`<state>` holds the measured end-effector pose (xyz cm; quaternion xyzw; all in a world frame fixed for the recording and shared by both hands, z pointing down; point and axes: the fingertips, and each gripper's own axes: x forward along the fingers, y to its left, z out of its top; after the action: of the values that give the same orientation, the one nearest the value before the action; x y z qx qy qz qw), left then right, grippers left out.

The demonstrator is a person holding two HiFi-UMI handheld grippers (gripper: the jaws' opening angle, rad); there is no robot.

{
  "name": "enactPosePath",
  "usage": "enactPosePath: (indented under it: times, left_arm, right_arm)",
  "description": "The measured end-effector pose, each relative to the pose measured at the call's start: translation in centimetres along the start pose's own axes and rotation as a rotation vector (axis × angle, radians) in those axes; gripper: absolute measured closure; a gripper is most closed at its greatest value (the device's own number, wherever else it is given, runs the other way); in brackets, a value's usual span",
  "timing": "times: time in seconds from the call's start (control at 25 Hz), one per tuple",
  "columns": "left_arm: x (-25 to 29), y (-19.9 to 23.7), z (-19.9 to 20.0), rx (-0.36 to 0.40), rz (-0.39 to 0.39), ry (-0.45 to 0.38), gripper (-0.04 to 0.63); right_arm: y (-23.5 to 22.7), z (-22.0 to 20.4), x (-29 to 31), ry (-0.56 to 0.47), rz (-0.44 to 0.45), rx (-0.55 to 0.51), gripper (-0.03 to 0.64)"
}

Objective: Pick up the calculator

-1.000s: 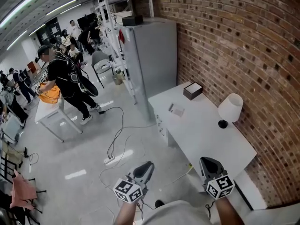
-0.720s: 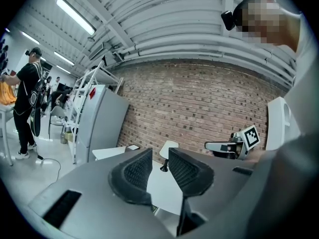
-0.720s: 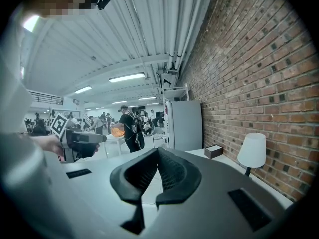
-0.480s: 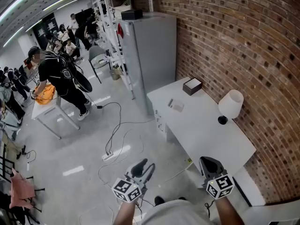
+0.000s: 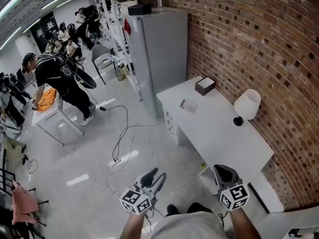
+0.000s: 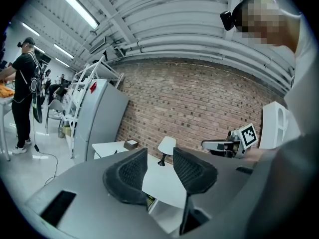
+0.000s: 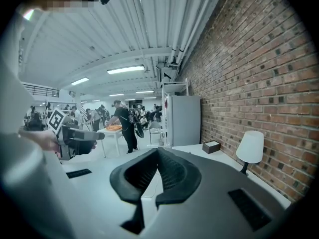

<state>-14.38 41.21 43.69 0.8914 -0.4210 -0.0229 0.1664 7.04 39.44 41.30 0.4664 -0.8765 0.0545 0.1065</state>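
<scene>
The flat item on the table is too small to identify.

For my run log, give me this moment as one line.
stage: pre-grasp | left gripper: open, empty | right gripper: shut, empty | small flat grey calculator: untouched on white rectangular table

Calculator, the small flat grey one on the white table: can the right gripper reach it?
Probably not yet: the right gripper hangs near one end of the white table; the calculator lies toward the other. Only bare tabletop between.
</scene>
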Motion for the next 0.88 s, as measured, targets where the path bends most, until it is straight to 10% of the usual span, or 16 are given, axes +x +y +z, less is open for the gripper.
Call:
enactPosePath:
  times: [0.88]
  left_arm:
    - [10.1,6.1,1.4,-0.016,0.048,0.026,0.416]
  right_arm:
    - [-8.9,0.2,11.8,0.024,0.067,0.060,0.606]
